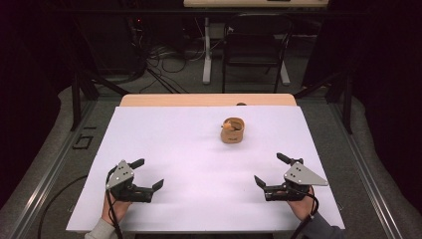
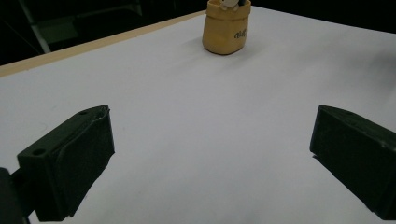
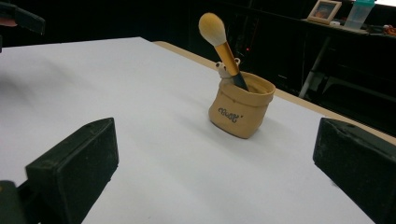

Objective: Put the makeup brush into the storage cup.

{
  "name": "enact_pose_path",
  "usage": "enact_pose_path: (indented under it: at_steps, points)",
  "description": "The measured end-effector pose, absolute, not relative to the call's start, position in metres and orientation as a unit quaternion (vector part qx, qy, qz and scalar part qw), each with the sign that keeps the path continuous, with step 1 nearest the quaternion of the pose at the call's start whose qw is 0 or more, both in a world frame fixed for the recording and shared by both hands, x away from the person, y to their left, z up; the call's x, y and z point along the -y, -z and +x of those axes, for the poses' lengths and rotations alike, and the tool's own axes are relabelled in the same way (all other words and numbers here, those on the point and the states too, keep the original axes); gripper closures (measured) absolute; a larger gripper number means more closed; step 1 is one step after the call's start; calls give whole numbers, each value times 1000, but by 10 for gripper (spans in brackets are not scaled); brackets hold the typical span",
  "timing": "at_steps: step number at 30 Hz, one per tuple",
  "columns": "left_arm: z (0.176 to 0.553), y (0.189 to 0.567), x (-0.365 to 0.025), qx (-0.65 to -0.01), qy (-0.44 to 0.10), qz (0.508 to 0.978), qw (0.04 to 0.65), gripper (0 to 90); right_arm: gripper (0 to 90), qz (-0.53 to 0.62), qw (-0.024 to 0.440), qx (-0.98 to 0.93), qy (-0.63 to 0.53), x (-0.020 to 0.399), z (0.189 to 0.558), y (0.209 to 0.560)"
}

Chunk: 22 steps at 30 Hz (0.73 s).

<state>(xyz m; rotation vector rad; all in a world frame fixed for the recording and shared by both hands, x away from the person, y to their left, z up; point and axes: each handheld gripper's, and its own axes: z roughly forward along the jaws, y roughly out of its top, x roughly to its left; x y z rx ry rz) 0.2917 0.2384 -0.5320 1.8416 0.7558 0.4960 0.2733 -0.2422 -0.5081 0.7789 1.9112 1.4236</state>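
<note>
A small tan sack-shaped pot [image 1: 232, 131] stands upright on the white table [image 1: 189, 149], toward the far middle. In the right gripper view the pot [image 3: 241, 109] holds a makeup brush [image 3: 219, 39] with a fluffy pale head and gold handle, leaning left. The left gripper view shows the pot [image 2: 226, 26] far ahead. My left gripper [image 1: 148, 175] rests near the front left edge, open, nothing between its jaws. My right gripper [image 1: 270, 170] rests near the front right, also open and empty. Both are well short of the pot.
A wooden table edge [image 1: 209, 100] shows beyond the white sheet. A black chair [image 1: 256, 47] and cables [image 1: 159, 55] lie on the floor behind. A shelf with a picture frame [image 3: 325, 11] and a bottle [image 3: 359, 13] stands in the dark background.
</note>
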Motion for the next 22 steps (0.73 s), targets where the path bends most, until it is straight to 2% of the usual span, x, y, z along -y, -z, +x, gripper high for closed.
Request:
enact_pose_path:
  at_steps: [22]
  points:
    - [297,535,-239,-320,-195,772,514,0,0,291,317,-733,-526,244,273,512]
